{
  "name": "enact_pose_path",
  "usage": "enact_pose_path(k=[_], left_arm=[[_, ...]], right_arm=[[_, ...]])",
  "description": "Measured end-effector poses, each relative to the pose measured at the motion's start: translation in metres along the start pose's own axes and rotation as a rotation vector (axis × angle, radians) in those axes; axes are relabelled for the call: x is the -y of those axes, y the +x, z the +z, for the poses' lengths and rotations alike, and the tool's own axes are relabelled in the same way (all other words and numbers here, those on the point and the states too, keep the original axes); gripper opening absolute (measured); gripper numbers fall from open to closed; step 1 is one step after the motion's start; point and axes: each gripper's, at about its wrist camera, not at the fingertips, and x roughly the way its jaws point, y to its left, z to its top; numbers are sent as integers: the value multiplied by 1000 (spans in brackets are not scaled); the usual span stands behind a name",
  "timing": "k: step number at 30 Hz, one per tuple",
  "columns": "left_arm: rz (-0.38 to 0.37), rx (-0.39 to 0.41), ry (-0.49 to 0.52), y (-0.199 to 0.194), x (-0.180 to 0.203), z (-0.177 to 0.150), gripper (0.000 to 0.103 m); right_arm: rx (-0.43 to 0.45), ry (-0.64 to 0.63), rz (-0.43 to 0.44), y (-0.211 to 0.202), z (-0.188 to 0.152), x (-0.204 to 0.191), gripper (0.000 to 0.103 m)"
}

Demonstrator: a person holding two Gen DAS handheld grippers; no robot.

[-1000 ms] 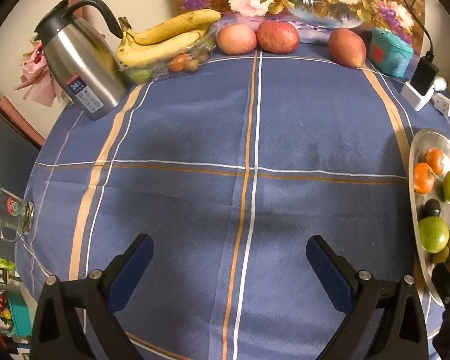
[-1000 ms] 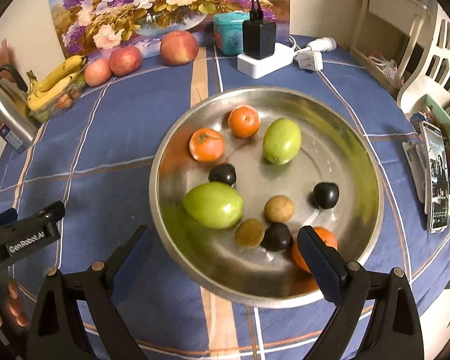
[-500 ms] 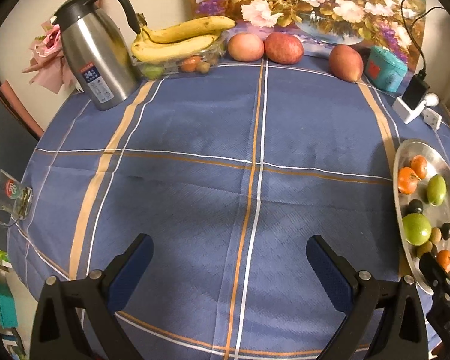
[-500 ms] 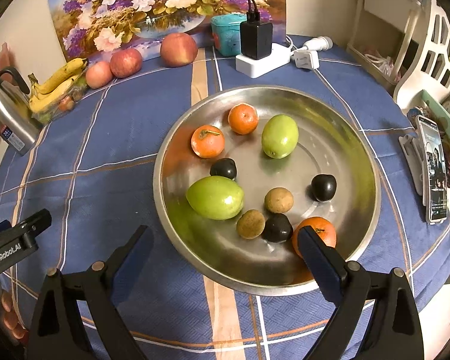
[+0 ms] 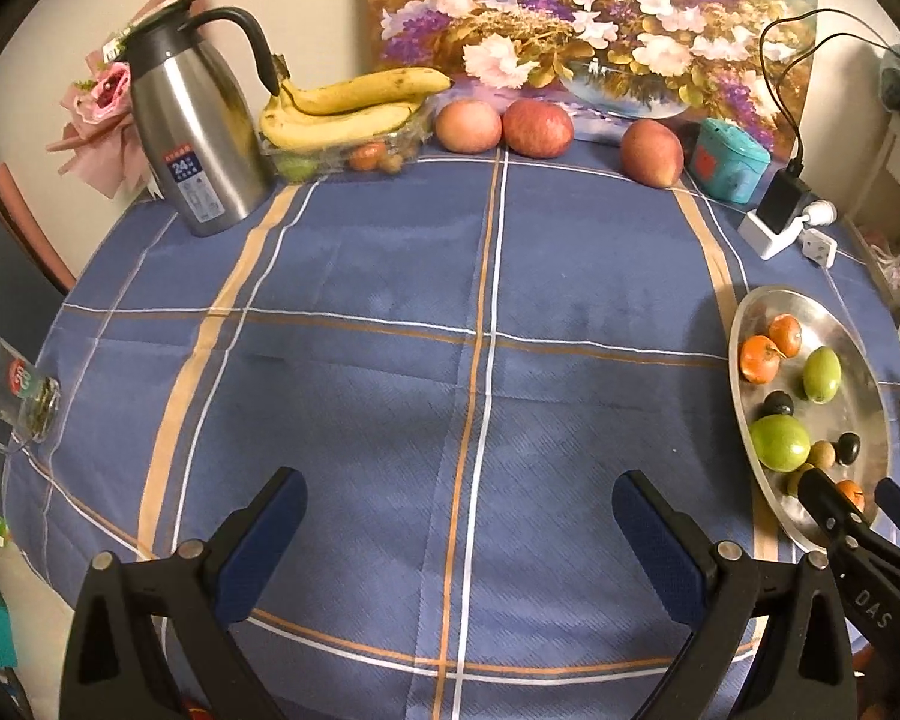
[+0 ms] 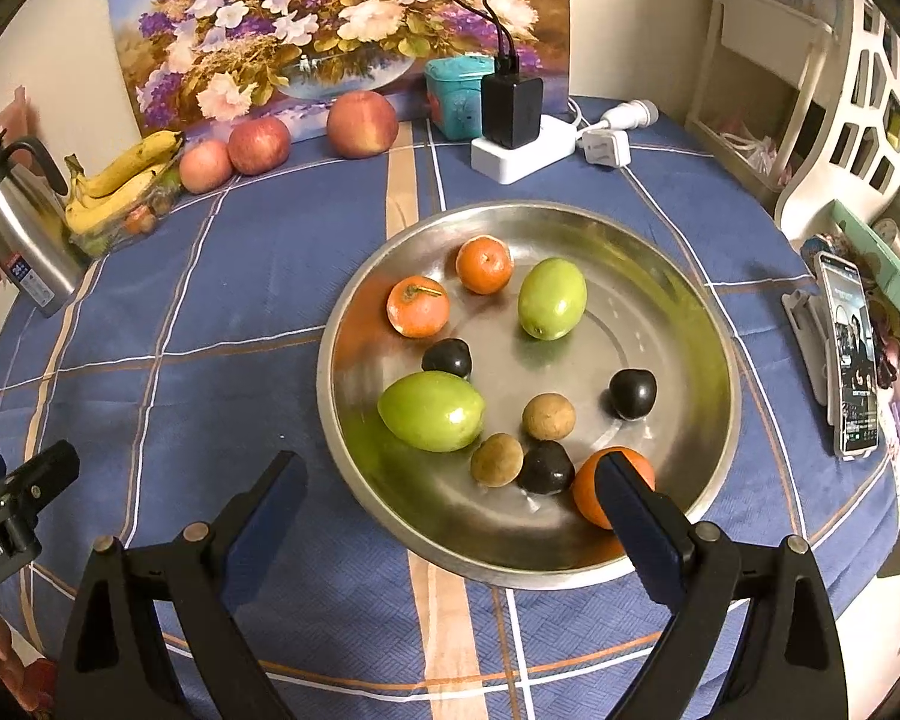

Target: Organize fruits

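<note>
Both sets of fingers were spread, empty: right gripper above steel tray. Tangerine looked light, soft-skinned; I judged a gentle grip across its middle.

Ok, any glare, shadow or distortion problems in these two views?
Right wrist view: warm light glares off the steel tray, and the right claw hides part of one orange. Left wrist view: fisheye bends the tablecloth lines; a soft shadow lies ahead of the left claw. Both look sharp.
</note>
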Motion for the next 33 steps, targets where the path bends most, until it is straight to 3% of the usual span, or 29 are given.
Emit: enact_pose_path(k=[11, 24, 33], left_arm=[[16, -30, 4, 4, 3, -3, 103], [107, -21, 77, 4, 12, -4, 103], [131, -24, 82, 6, 10, -3, 103]], right_arm=[[-8, -22, 11, 0, -1, -5, 97], [-16, -19, 19, 2, -1, -5, 97], [-15, -17, 20, 2, -1, -7, 97]])
